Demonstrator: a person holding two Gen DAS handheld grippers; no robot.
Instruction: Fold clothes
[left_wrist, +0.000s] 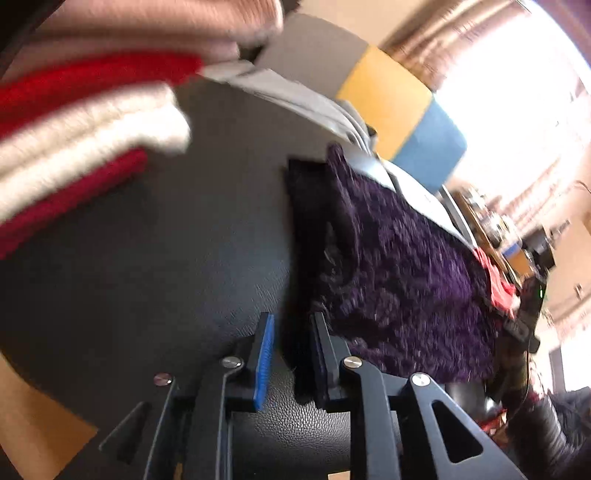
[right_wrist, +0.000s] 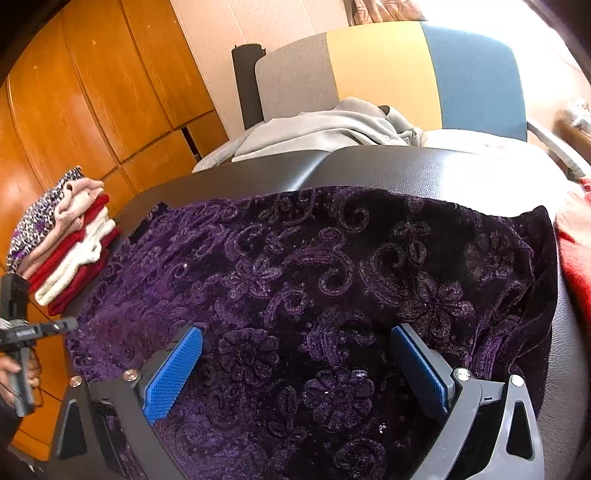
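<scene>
We see a black leather-grain surface (right_wrist: 424, 166), purple patterned velvet garment (right_wrist: 314, 280) spread flat across it, stack of folded red, white and pink knits (right_wrist: 70, 251) at its left edge, red cloth (right_wrist: 576, 251) at its right edge.

Domestic room, likely a bedroom or living room. Evidence: orange wooden wardrobe doors (right_wrist: 92, 85), tricolour upholstered chair (right_wrist: 388, 70), stack of folded knitwear (right_wrist: 66, 240), black leather surface (right_wrist: 406, 166).

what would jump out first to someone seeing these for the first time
The purple velvet garment with swirling floral patterns, spread over the black leather surface beneath the right gripper, whose jaws stand wide apart. Next, the stack of folded clothes, red, white and pink, at the surface's left edge.
</scene>
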